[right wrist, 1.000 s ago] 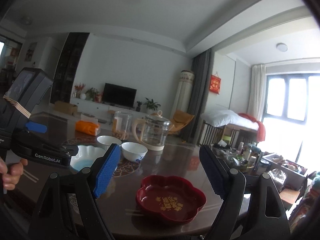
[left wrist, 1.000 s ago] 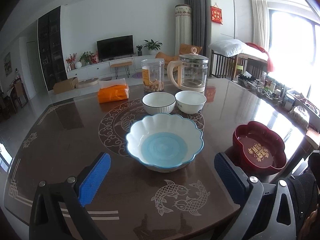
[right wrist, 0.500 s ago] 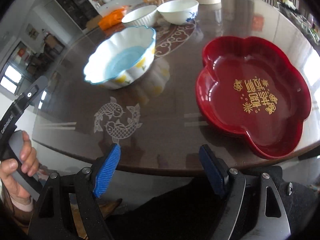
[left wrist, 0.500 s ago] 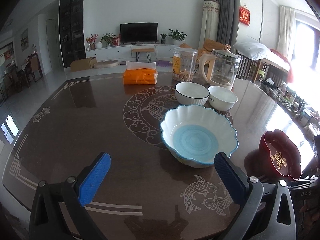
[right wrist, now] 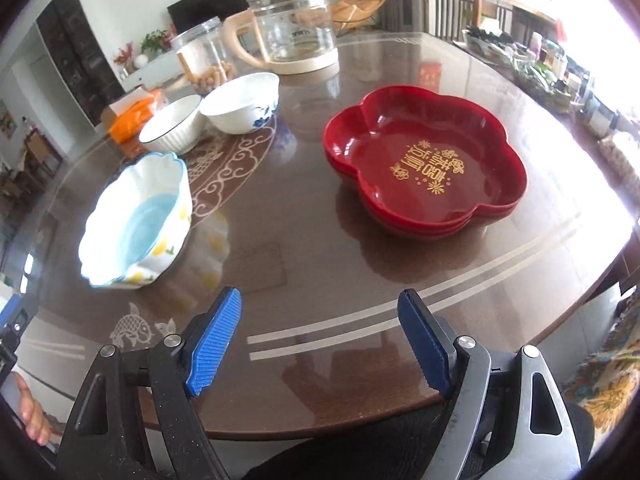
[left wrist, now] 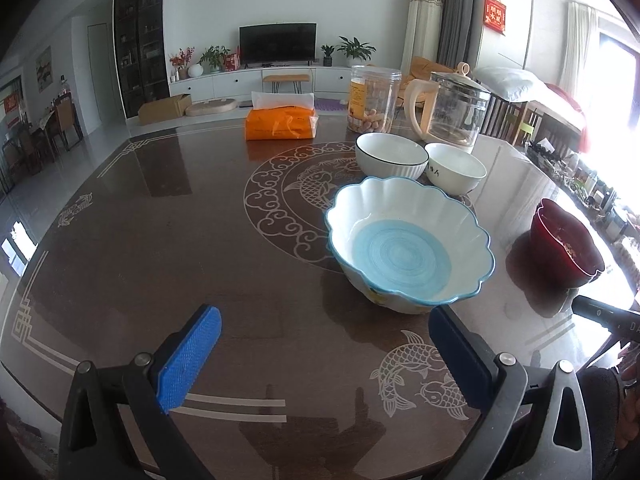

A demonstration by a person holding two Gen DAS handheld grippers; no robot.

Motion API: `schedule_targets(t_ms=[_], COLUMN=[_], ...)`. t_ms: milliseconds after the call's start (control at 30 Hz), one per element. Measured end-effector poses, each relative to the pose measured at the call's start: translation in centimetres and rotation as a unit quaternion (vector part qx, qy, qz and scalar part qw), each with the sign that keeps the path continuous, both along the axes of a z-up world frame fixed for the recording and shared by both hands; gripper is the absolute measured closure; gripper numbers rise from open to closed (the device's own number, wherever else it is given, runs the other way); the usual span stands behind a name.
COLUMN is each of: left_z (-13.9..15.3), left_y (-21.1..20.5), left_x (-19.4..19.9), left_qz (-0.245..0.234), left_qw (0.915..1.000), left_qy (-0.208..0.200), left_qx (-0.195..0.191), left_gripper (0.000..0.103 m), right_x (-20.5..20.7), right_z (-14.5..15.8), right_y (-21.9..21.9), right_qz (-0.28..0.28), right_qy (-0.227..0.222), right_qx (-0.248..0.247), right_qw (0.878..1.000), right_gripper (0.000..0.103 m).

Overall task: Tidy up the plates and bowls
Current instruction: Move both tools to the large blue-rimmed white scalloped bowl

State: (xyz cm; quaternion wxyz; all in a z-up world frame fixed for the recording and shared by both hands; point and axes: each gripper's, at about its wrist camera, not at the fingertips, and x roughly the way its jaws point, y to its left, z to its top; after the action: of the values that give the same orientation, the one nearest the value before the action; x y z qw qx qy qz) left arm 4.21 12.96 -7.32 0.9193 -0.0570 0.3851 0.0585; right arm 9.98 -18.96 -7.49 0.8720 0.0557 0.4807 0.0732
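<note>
A large scalloped bowl with a blue centre (left wrist: 408, 244) sits on the dark round table (left wrist: 160, 240); it also shows in the right wrist view (right wrist: 136, 220). Behind it stand a ribbed white bowl (left wrist: 391, 156) (right wrist: 170, 125) and a white bowl with blue flowers (left wrist: 455, 168) (right wrist: 240, 102), side by side. A stack of red flower-shaped plates (right wrist: 424, 160) lies to the right (left wrist: 564, 248). My left gripper (left wrist: 324, 354) is open and empty, near the scalloped bowl's front. My right gripper (right wrist: 320, 344) is open and empty over the table's front edge.
At the back of the table stand a glass kettle (left wrist: 452, 110) (right wrist: 288, 36), a clear jar of snacks (left wrist: 374, 100) (right wrist: 204, 58) and an orange tissue pack (left wrist: 280, 122) (right wrist: 134, 114). Cluttered shelves lie beyond the table's right edge (right wrist: 552, 60).
The left gripper has swung left, so the scalloped bowl now sits right of centre. The right gripper has tipped down from the room onto the table, then lifted towards the red plates.
</note>
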Motion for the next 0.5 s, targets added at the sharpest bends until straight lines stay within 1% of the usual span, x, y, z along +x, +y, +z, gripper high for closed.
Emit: schedule_targets(t_ms=[67, 233, 500], left_z=[-0.2, -0.4, -1.2], left_y=[-0.1, 0.0, 0.5], left_x=[0.3, 0.4, 1.0], left_qz=[-0.002, 0.000, 0.007], left_qw=[1.0000, 0.9996, 0.9989], left_qy=[0.004, 0.006, 0.024], left_qx=[0.004, 0.027, 0.040], left_gripper=[0.000, 0.000, 0.000], right_x=[-0.5, -0.7, -0.4], right_z=[0.1, 0.5, 0.9], right_y=[1.0, 3.0, 4.3], right_qz=[0.007, 0.031, 0.041], right_qy=[-0.003, -0.011, -0.010], right_qx=[0.010, 0.007, 0.007], right_qw=[1.000, 0.999, 0.999], right_gripper=[0.020, 0.020, 0.020])
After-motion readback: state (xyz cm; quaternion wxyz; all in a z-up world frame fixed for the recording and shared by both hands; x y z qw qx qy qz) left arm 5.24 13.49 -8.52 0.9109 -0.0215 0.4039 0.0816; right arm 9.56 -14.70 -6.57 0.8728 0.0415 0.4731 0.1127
